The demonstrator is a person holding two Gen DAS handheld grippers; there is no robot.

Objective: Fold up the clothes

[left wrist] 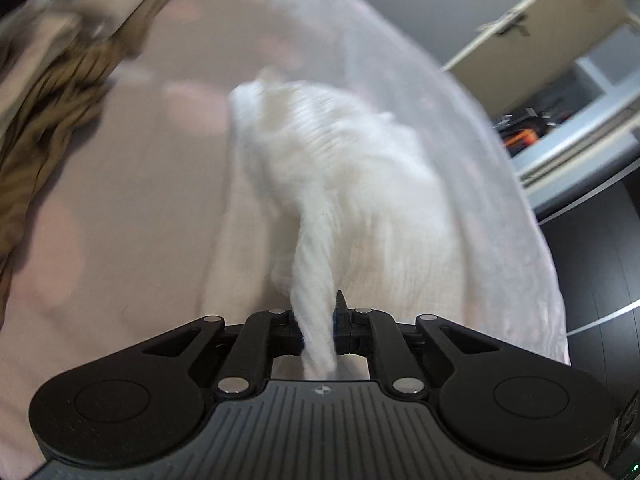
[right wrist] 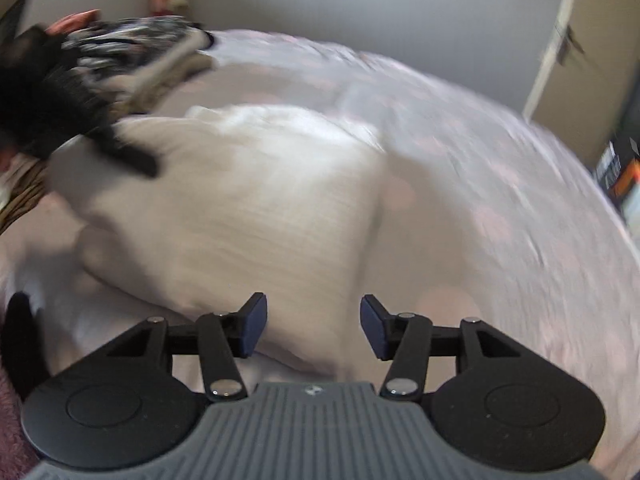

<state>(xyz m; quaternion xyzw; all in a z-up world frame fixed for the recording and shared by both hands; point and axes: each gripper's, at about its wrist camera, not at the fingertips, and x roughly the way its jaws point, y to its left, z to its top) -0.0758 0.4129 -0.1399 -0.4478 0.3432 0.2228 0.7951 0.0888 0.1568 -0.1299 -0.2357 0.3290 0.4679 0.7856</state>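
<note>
My left gripper [left wrist: 318,330] pinched the soft, light white garment [left wrist: 340,184] at one corner, while my right gripper [right wrist: 313,330] stood open.

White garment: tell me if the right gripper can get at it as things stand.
Probably yes. The right gripper is open, holds nothing, and the white garment lies on the bed just ahead of its fingers with nothing between. The left gripper already pinches another part.

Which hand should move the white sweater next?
Probably the left. The left gripper is shut on the white sweater, while the right gripper is open and holds nothing.
</note>
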